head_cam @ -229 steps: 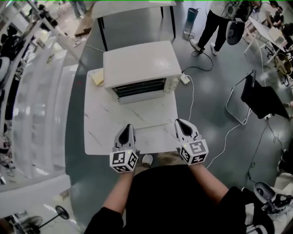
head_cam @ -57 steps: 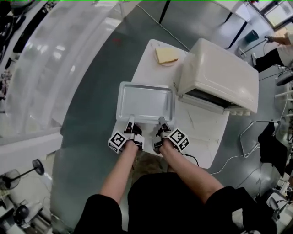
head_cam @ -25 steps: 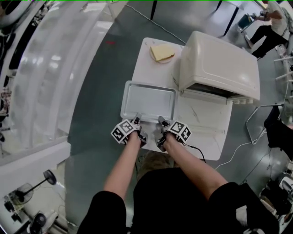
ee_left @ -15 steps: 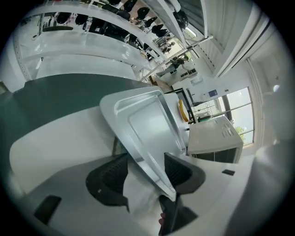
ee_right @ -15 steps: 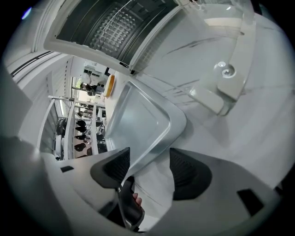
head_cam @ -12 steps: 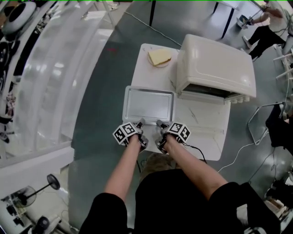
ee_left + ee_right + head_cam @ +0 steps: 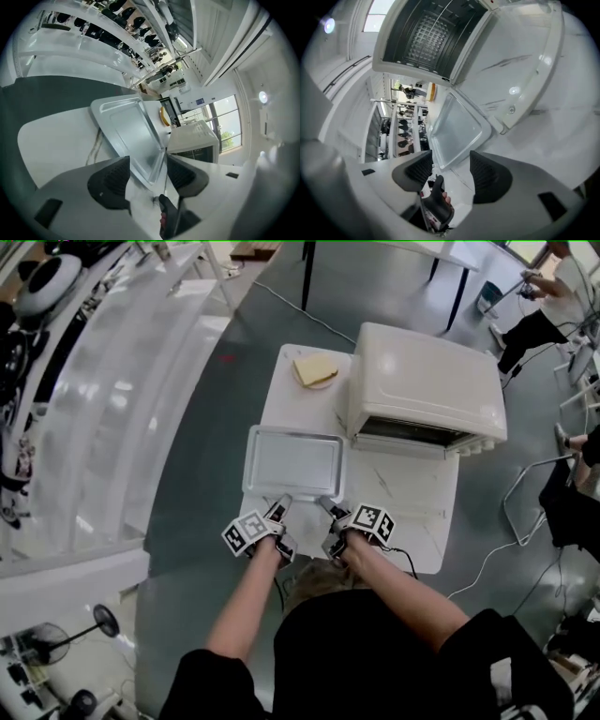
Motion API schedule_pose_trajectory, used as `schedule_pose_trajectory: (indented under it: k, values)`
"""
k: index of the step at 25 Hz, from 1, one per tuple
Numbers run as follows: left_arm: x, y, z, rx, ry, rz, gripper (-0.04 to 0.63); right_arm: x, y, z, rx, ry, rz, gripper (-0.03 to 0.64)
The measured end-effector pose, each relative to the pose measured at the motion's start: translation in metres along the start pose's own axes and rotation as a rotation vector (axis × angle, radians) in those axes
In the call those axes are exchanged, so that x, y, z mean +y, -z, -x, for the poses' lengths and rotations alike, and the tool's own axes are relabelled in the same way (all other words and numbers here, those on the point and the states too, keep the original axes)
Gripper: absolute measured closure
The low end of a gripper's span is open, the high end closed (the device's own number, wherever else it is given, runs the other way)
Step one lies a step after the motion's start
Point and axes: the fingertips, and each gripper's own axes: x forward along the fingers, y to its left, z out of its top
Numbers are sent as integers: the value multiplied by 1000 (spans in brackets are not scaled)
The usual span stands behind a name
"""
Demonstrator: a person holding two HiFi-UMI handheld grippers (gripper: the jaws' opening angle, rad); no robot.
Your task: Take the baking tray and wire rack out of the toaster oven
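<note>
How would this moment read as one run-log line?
step: tray set down | baking tray: on table, left of toaster oven | wire rack: inside oven | left gripper, right gripper: jaws just been opening, gripping nothing

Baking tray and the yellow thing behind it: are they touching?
Apart. The head view shows a strip of bare white table between the baking tray and the yellow thing, which lies farther back beside the toaster oven.

No text, brand or number can be read in any view. Black-and-white square code patterns are borne by the cubes of the left gripper (image 7: 279,508) and the right gripper (image 7: 328,509). A small blue wall sign (image 7: 200,101) is too small to be read.
</note>
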Motion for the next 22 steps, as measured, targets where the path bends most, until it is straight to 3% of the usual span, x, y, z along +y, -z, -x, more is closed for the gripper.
schedule_pose_trajectory:
  k: [4, 6, 10, 14, 17, 20, 22]
  values:
    - [-36, -1, 15, -136, 208, 34, 353, 26, -9, 30, -9, -138, 8, 357]
    - [-56, 9, 21, -193, 322, 98, 354, 39, -16, 51, -1, -205, 63, 377]
    - [-105, 39, 19, -257, 446, 150, 372, 71, -47, 103, -6, -344, 315, 445]
    - [-149, 83, 9, -213, 520, 162, 407, 82, -89, 171, -154, -331, 514, 555]
    - [-170, 108, 6, -202, 420, -4, 495, 92, -122, 226, -303, -306, 678, 586]
    - [-216, 137, -2, -170, 453, -162, 551, 89, -150, 277, -431, -236, 850, 591]
    - [-252, 156, -4, -141, 465, -382, 576, 84, -166, 307, -500, -188, 923, 594]
